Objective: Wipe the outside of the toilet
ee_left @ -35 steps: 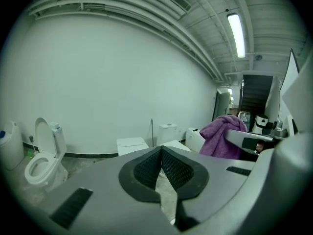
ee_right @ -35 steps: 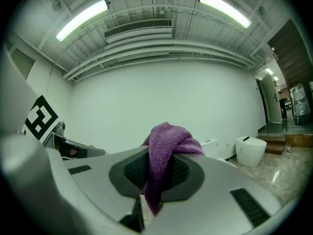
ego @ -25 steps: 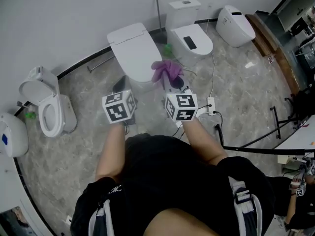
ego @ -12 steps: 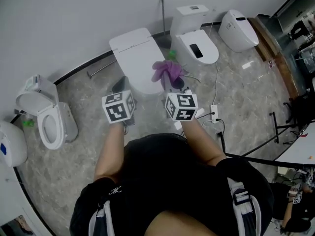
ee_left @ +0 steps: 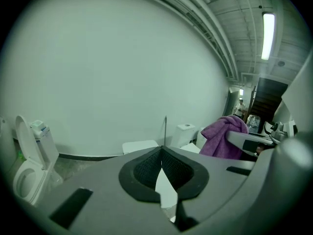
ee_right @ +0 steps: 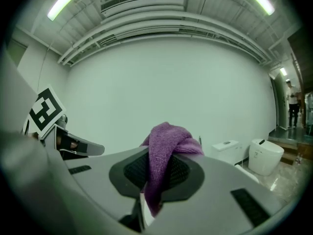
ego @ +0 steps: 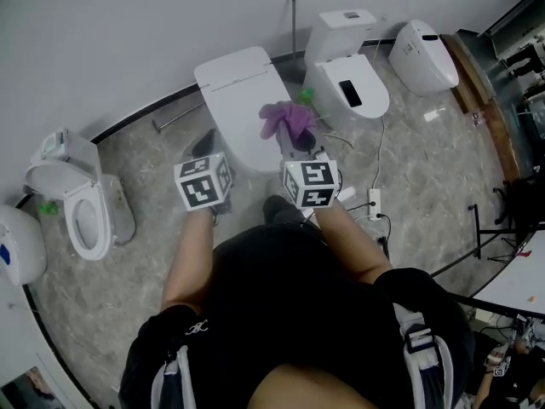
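Note:
In the head view a white toilet (ego: 241, 100) with its lid down stands against the wall, straight ahead of me. My right gripper (ego: 298, 141) is shut on a purple cloth (ego: 288, 119), which hangs bunched over the toilet's right edge. The right gripper view shows that cloth (ee_right: 165, 143) draped between the pads of the right gripper (ee_right: 157, 156). My left gripper (ego: 204, 147) hovers by the toilet's front left side. In its own view the left gripper (ee_left: 162, 151) has its tips together with nothing held, and the toilet lid (ee_left: 139, 145) and the purple cloth (ee_left: 221, 138) lie beyond.
An open-lid toilet (ego: 83, 207) stands at the left, a toilet with a tank (ego: 351, 79) just right of mine, and another toilet (ego: 423, 44) farther right. A power strip with cables (ego: 373, 201) lies on the marble floor. A black stand (ego: 485, 220) is at the right.
The view has drifted so the toilet sits closer to me. Both grippers edged a little toward it, and the cloth now hangs nearer the lid's right edge.

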`<state>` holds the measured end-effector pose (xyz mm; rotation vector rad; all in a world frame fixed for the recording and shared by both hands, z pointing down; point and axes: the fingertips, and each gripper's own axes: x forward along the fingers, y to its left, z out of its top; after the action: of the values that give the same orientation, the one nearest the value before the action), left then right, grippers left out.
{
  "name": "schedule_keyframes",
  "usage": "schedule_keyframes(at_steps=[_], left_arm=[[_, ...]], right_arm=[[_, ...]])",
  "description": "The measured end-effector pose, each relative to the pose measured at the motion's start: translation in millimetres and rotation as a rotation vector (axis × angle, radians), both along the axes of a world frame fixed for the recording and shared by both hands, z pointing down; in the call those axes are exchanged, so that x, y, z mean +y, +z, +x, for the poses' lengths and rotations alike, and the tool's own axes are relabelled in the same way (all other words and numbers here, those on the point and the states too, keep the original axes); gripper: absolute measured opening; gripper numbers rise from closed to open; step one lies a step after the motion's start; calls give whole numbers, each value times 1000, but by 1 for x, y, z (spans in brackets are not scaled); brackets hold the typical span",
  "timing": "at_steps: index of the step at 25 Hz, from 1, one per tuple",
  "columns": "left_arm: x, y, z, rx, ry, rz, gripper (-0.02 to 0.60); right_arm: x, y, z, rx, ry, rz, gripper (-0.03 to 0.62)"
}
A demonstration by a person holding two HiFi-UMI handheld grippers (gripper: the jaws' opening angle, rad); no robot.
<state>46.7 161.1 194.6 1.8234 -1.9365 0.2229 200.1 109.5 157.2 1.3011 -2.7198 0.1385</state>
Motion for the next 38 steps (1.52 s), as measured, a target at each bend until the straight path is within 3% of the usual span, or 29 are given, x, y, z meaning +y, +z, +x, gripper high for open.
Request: schedule_keyframes(at_steps=[8,11,18,26,29,33,38], left_arm=[[-85,-20,-26,-26,-53,14,8],[-115,-22,-29,14,-88,9,8],[-166,-2,-41,-23,-179,-42,8],[-189,11,-72,-29,-363,-76,8],[-189,19,-79,-56,-380,-102,8],[-193,38,-86,-40,-393,-139,8],[-205,54,-98,-42,-363,-162,8]], right_arm=[[-88,-9,-32,-36,-75,-22,46],[-119,-10,-40,-35,-128,-32,46],[-187,5,-64,-58,-294,-88,46],[-242,24,-87,-41,-432,-110,46],[-252,31,-102,-46,-455,-133,46],[-258,44,-121,-18,-488,-147,46],[-262,59,-142,24,-499,-150,46]])
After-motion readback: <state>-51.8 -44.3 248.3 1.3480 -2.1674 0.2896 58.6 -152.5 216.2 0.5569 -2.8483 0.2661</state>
